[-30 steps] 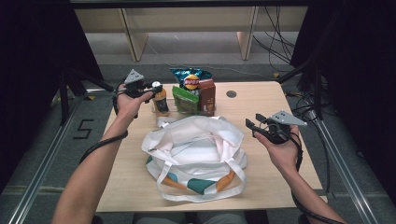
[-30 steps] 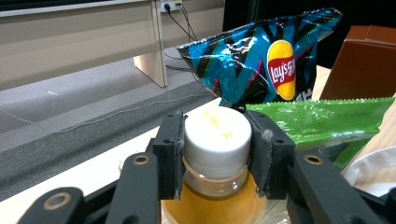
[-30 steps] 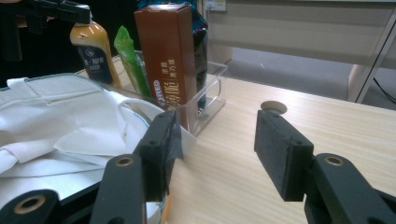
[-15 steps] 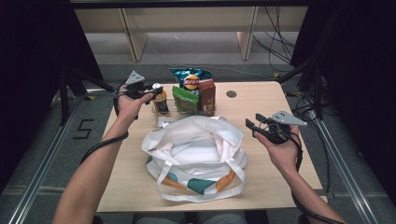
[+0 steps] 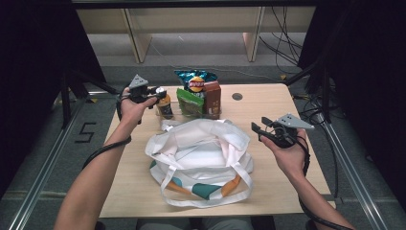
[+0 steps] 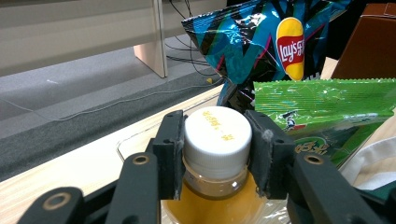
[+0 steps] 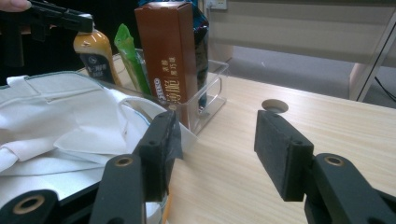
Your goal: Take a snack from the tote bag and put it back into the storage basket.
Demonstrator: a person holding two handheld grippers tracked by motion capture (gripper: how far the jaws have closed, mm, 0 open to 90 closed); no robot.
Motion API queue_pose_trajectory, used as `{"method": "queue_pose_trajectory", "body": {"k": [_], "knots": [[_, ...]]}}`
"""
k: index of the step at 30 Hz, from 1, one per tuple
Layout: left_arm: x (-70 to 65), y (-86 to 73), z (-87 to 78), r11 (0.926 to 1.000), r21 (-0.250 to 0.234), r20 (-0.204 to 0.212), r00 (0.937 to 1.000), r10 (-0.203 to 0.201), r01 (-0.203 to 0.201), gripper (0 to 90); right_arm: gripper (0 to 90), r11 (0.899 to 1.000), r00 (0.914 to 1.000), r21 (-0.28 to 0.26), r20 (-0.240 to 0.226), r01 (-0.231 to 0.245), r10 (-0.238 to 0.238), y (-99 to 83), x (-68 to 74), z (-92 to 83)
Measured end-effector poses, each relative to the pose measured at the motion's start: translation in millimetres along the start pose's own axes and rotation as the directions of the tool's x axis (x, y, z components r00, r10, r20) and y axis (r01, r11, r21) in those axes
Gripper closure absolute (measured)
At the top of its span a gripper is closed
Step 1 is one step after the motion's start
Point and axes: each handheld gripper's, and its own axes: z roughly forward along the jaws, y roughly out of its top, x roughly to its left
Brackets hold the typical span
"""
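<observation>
- In the high view, the left hand-held gripper [image 5: 157, 92] is held at the back left of the bench [image 5: 268, 182]. It is closed on the white cap of a bottle [image 5: 164, 104] of orange drink.
- The bottle is seen upright at the left end of a clear tray [image 5: 178, 115], beside a green packet [image 5: 189, 101], a blue chip bag [image 5: 195, 80] and a brown carton [image 5: 212, 98].
- A white bag [image 5: 201, 153] is laid in the middle of the bench, in front of the tray.
- The right hand-held gripper [image 5: 258, 130] is held above the right side of the bench, just beside the white bag, with its jaws apart and nothing between them.
- In the left gripper view, the white cap [image 6: 217, 135] is squeezed between the two black pads [image 6: 172, 154]. The chip bag [image 6: 261, 42] and the green packet [image 6: 322, 107] are seen just behind it.
- In the right gripper view, the open jaws are seen over the bare bench [image 7: 233, 172]. The brown carton [image 7: 169, 56] is stood in the clear tray [image 7: 210, 100], and the bottle [image 7: 95, 56] is seen farther back, gripped at the top.
</observation>
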Motion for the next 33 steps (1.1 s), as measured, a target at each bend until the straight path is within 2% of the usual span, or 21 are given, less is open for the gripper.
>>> {"method": "queue_pose_trajectory", "body": {"k": [3,6,7,9,12,15,16,18,19,26,31,33], "knots": [[-0.2,-0.4,0.9,0.9999,-0.005,-0.005,0.9999,-0.013,0.013,58.5,49.2,1.0,0.9998,0.004,-0.004,0.019,-0.019,1.0,-1.5,-0.4],[-0.6,0.3,1.3,0.9999,0.0,-0.007,0.9999,-0.012,0.012,58.2,49.1,1.0,0.9998,-0.011,-0.001,0.021,-0.021,0.5,-1.7,0.4],[-0.8,0.3,1.6,0.9999,0.001,-0.009,0.9999,-0.012,0.012,58.0,49.1,1.0,0.9999,0.006,-0.007,0.008,-0.008,1.1,-1.1,-0.7],[-1.3,0.3,2.0,0.9998,0.002,-0.01,0.9998,-0.019,0.019,56.4,49.1,1.0,0.9998,-0.011,0.0,0.017,-0.017,0.3,-1.4,0.4],[-1.3,0.0,1.9,0.9993,0.001,-0.014,0.9992,-0.038,0.038,51.7,49.1,1.0,0.9998,0.0,-0.013,0.015,-0.015,0.9,-1.6,-0.2],[-0.4,-0.5,0.6,0.9973,-0.004,-0.006,0.9973,-0.073,0.073,43.8,48.9,1.0,0.9999,0.004,-0.004,0.011,-0.011,0.9,-1.3,-0.6],[0.1,-0.7,-0.3,0.9973,-0.003,-0.009,0.9972,-0.074,0.074,41.2,48.9,1.0,1.0,-0.007,0.001,0.009,-0.009,0.5,-0.9,0.0],[0.8,-1.6,-2.0,0.9968,-0.003,-0.016,0.9966,-0.08,0.08,38.1,48.9,1.0,0.9999,0.02,-0.013,0.003,-0.002,0.3,-0.2,-1.0],[0.9,-2.1,-2.9,0.9963,-0.004,-0.018,0.9961,-0.086,0.086,36.8,48.9,1.0,0.9999,0.017,-0.013,0.006,-0.006,0.3,-0.3,-0.3],[-3.4,-5.6,-9.6,0.9963,-0.01,-0.036,0.9956,-0.086,0.086,29.2,48.8,1.0,0.9999,0.018,-0.007,0.015,-0.015,0.5,-1.0,-0.4],[-9.9,-5.2,-16.2,0.9966,-0.022,-0.036,0.9962,-0.08,0.079,27.5,48.8,1.0,0.9998,0.017,-0.008,0.019,-0.019,0.4,-1.6,0.1],[-12.2,-4.6,-19.6,0.9968,-0.026,-0.05,0.9958,-0.077,0.075,27.3,48.8,1.0,0.9998,0.01,-0.014,0.017,-0.016,0.7,-1.4,0.2]]}}
